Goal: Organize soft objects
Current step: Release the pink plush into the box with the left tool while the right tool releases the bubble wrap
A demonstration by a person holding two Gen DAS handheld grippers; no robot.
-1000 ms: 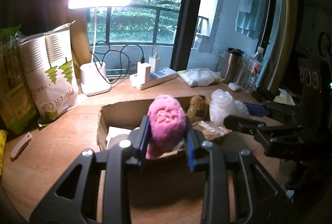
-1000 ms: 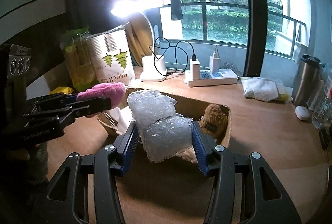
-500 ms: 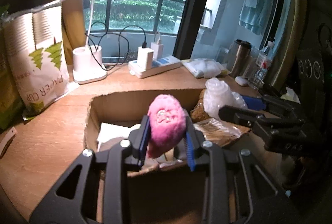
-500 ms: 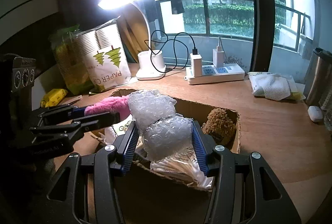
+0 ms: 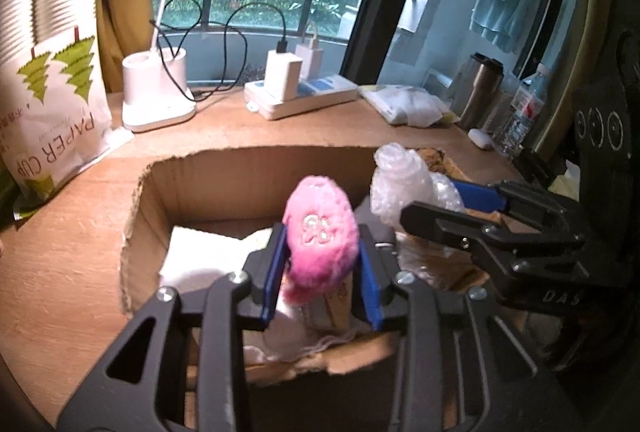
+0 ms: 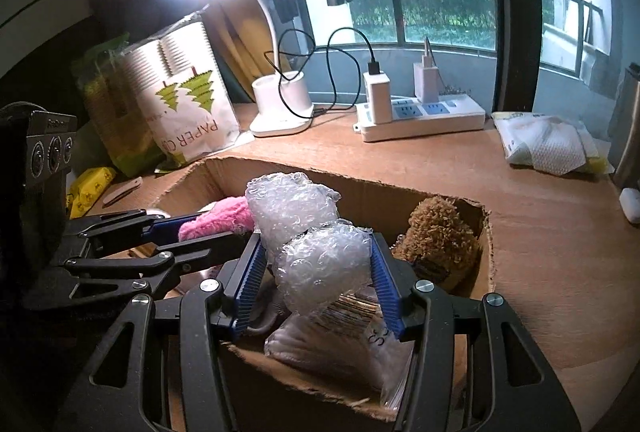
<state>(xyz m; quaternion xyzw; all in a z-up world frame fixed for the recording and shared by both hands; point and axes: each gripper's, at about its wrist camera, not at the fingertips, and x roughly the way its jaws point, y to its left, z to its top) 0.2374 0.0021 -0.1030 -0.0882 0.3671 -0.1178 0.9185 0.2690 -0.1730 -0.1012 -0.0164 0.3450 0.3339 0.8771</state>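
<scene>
My left gripper is shut on a pink plush toy and holds it inside the open cardboard box, above white cloth. My right gripper is shut on a wad of bubble wrap over the same box. A brown plush toy sits in the box's far right corner. A plastic bag lies under the bubble wrap. The pink toy and left gripper also show in the right wrist view; the bubble wrap shows in the left wrist view.
On the wooden desk stand a paper-cup pack, a white lamp base, a power strip with chargers, a tissue pack, a steel flask and bottles. A yellow packet lies at left.
Both grippers have moved forward and down over the box, each still gripping its object. The pink toy and bubble wrap now hang inside the box opening.
</scene>
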